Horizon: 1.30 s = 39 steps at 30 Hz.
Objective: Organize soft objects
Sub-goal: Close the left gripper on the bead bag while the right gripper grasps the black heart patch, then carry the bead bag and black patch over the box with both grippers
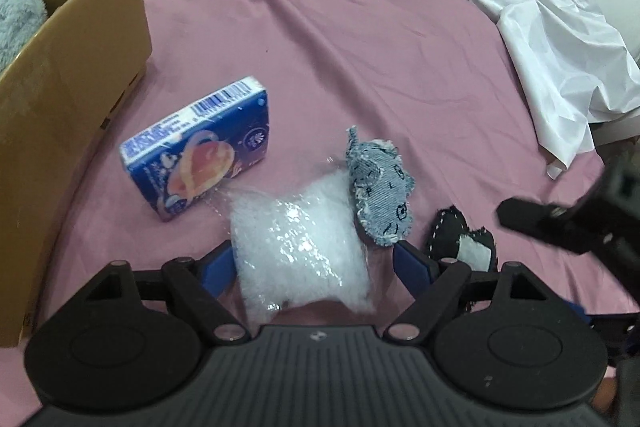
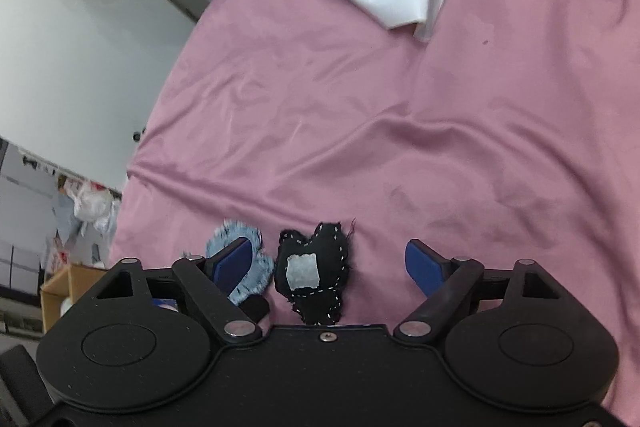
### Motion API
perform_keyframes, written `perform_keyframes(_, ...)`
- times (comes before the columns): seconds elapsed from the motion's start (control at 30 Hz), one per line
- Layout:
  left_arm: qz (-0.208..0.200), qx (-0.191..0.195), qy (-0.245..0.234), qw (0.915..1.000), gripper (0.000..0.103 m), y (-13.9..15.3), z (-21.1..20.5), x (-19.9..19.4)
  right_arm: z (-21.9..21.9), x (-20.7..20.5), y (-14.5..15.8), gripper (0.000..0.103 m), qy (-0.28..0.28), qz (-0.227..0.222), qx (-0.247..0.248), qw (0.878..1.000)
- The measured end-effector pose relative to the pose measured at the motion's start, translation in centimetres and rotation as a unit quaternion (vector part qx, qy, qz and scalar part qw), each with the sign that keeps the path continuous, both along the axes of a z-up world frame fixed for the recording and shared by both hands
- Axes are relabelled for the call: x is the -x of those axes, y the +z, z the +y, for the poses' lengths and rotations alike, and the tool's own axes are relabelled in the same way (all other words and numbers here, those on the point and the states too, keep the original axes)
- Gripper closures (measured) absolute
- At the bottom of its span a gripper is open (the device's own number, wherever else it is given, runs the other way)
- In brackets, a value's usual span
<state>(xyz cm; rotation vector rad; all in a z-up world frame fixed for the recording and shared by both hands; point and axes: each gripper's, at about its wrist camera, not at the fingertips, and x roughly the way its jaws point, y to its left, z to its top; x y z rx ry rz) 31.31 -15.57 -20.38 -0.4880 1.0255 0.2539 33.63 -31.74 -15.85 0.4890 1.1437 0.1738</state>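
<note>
Now I am straddling the clear bag of white filling (image 1: 302, 247) with my left gripper (image 1: 314, 269) spread, and the black heart (image 2: 312, 273) with my right gripper (image 2: 332, 267) spread; next, closing on each, then the cardboard box (image 1: 76, 75).

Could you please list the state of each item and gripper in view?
Left gripper: open, straddling the bagged white pillow.
Right gripper: open, black heart pouch between its fingers, ungripped.
Denim toy: lying on the sheet.
Tissue pack: resting on its edge.
Cardboard box: open, fluffy item inside.
</note>
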Motion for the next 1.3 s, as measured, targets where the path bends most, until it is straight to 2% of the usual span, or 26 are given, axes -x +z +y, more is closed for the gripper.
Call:
perform_keyframes(0.03,0.0,0.001,0.004,1.0,0.021,0.0,0.0,0.0,0.3,-0.2,-0.3,0.023,0.008,0.001,0.002,1.0)
perform_keyframes(0.1,0.004,-0.007,0.013,0.9999,0.036,0.1,0.1,0.1,0.8,-0.3,-0.8,0.025,0.017,0.004,0.007,1.0)
perform_keyframes(0.13,0.007,-0.01,0.018,0.9998,0.04,0.2,0.2,0.1,0.9,-0.5,-0.9,0.026,0.019,0.005,0.011,1.0)
perform_keyframes(0.27,0.003,0.009,0.034,0.9994,0.05,0.2,1.1,0.3,1.2,-0.6,-1.0,0.027,0.021,0.001,0.014,1.0)
perform_keyframes(0.33,0.002,0.017,0.038,0.9991,0.053,0.4,1.4,0.5,1.6,-0.5,-0.9,0.033,0.03,-0.002,0.015,0.999)
perform_keyframes(0.43,0.001,0.026,0.04,0.9989,0.057,0.7,1.7,1.1,2.3,-0.4,-1.0,0.046,0.046,-0.001,0.018,0.999)
perform_keyframes(0.5,0.002,0.032,0.042,0.9986,0.058,0.8,1.8,1.6,2.5,-0.4,-1.1,0.066,0.052,0.0,0.02,0.998)
perform_keyframes(0.6,0.005,0.036,0.041,0.9985,0.058,1.2,1.9,2.5,2.6,-0.1,-1.0,0.071,0.052,-0.004,0.02,0.998)
perform_keyframes(0.97,-0.036,0.036,0.012,0.9986,0.058,5.3,2.1,5.5,2.4,2.2,2.3,0.071,0.038,-0.05,0.005,0.998)
perform_keyframes(1.3,-0.079,0.024,0.014,0.9965,0.058,9.5,4.2,8.2,3.4,5.0,5.6,0.071,0.049,-0.091,-0.009,0.995)
